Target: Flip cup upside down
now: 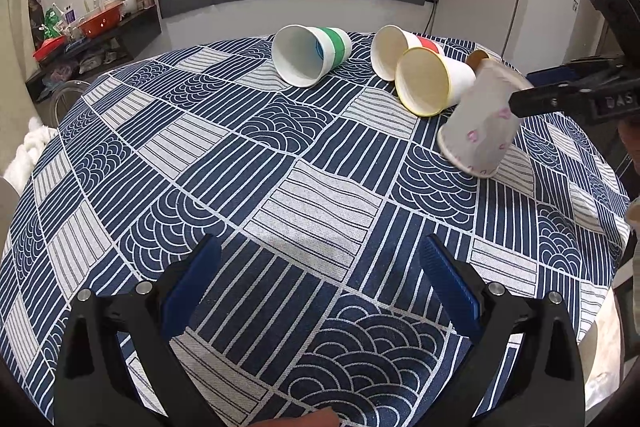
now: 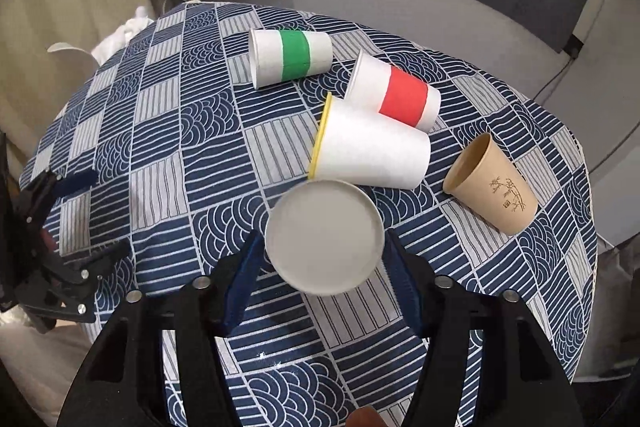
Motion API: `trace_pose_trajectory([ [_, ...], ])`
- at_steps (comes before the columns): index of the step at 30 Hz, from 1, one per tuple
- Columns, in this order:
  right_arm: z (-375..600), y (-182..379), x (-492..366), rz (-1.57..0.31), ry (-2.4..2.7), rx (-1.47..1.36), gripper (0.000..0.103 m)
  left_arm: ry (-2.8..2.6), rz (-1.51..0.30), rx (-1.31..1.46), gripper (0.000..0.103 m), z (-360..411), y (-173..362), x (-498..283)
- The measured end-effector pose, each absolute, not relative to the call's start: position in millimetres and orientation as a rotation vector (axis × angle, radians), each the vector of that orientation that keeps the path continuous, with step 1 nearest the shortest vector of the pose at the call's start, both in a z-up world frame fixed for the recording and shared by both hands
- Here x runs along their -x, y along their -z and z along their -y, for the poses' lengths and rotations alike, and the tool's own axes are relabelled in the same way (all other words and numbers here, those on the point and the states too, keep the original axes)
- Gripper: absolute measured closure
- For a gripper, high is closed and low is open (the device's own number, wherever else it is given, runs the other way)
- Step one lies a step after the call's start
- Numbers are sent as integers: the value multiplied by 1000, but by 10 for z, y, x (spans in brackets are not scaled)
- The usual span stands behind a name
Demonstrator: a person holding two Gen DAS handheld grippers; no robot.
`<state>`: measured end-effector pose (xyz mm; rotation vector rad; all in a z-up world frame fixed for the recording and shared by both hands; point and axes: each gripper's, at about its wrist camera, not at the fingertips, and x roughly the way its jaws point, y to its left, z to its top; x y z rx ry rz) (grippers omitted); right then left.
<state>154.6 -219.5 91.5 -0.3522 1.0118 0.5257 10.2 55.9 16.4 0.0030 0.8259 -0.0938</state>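
In the right wrist view the right gripper point(image 2: 325, 269) has its 2 blue pads on either side of the pink-patterned cup point(image 2: 325, 237), base toward the camera; whether they press the wall or just flank it is hard to tell. In the left wrist view that cup point(image 1: 480, 123) is tilted, mouth down, its lower rim at or just above the cloth near the bench's right edge. It is thin paper: light, easily crushed, fairly grippy. My judgement is that a gentle hold across the stiffer base end suits it best.

The left gripper point(image 1: 320, 291) hangs over the near edge of the bench point(image 1: 280, 187), jaws apart, empty.

Farther back 4 cups lie on their sides: the yellow-rimmed cup point(image 2: 372, 151), brown cup point(image 2: 490, 183), red-banded cup point(image 2: 396, 91) and green-banded cup point(image 2: 290, 58).
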Motion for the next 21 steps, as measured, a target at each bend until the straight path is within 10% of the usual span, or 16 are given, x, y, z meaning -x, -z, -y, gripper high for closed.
trace_pose_trajectory([
  [21, 2745, -728, -890, -769, -337, 215, 9, 139, -792, 29, 6, -137, -145, -217],
])
